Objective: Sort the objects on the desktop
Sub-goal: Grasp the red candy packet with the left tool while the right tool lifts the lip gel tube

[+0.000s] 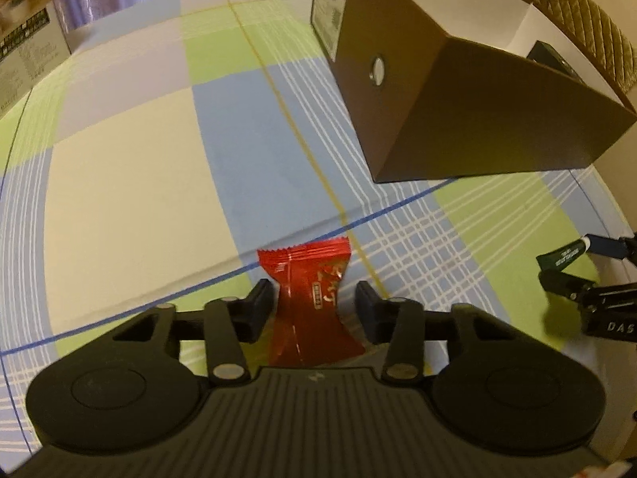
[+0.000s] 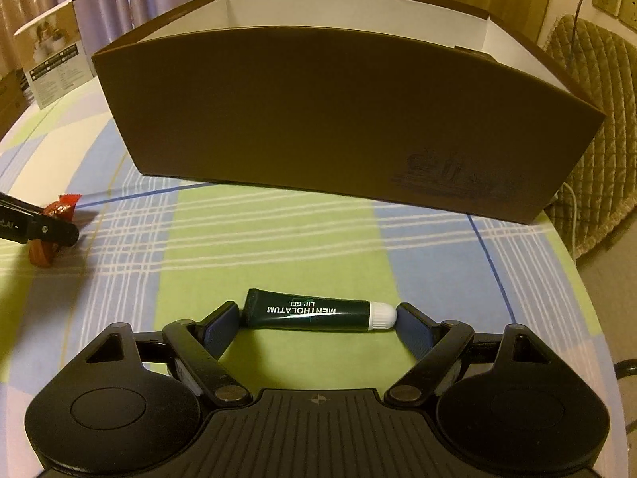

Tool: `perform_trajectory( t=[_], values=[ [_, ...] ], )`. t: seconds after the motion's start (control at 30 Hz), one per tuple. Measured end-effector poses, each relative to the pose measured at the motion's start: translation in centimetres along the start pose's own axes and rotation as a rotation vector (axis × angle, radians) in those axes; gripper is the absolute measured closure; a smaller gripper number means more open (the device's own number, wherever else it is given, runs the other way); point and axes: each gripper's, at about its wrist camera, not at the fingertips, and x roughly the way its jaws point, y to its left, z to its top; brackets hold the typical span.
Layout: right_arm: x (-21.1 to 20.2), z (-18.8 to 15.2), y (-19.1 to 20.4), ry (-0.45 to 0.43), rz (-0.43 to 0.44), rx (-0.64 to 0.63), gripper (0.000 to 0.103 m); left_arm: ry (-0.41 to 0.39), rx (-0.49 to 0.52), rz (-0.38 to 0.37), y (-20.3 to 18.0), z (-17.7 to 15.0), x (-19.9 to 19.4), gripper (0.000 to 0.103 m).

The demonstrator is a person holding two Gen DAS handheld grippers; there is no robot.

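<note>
Tube (image 2: 318, 310) before box (image 2: 338, 119), on tablecloth (image 2: 278, 231)

Glossy foil wrapper (image 1: 308, 298), matt cardboard box (image 2: 318, 119), woven tablecloth (image 1: 119, 183).

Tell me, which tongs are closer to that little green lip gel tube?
The right. The right tongs straddle the lip gel tube, one finger at each end. The left tongs sit apart to the left, around the red candy wrapper.

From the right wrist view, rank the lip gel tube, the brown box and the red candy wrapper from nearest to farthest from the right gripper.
1. Lip gel tube: lying crosswise between the open fingers of the right gripper.
2. Brown box: straight ahead on the checked cloth.
3. Red candy wrapper: far left, at the left gripper.

Box and wrapper are fairly close to call.
</note>
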Motion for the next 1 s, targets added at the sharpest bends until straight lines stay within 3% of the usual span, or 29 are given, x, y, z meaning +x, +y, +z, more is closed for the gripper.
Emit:
perform_trajectory(
  t=[0.03,0.13,0.3,0.37,0.43,1.0],
  values=[
    [-0.1,0.0,0.0,0.001,0.0,0.003,0.019,-0.004,0.0,0.009,-0.2,-0.1,-0.1,0.077],
    [-0.1,0.1,0.0,0.009,-0.01,0.015,0.013,0.003,-0.043,0.007,-0.3,-0.4,-0.3,0.078],
    [0.0,0.2,0.1,0.002,-0.014,0.011,0.013,0.007,-0.068,0.024,-1.0,-1.3,-1.0,0.079],
    [0.1,0.2,0.2,0.0,-0.009,0.006,0.013,0.009,-0.082,0.023,-1.1,-1.6,-1.3,0.079],
    [0.1,0.3,0.3,-0.002,-0.005,-0.002,0.022,0.011,-0.089,0.024,-1.3,-1.7,-1.6,0.079],
    [-2.2,1.0,-0.4,0.027,0.038,-0.049,0.022,-0.024,-0.081,0.019,-5.2,-1.8,-4.2,0.079]
  ],
)
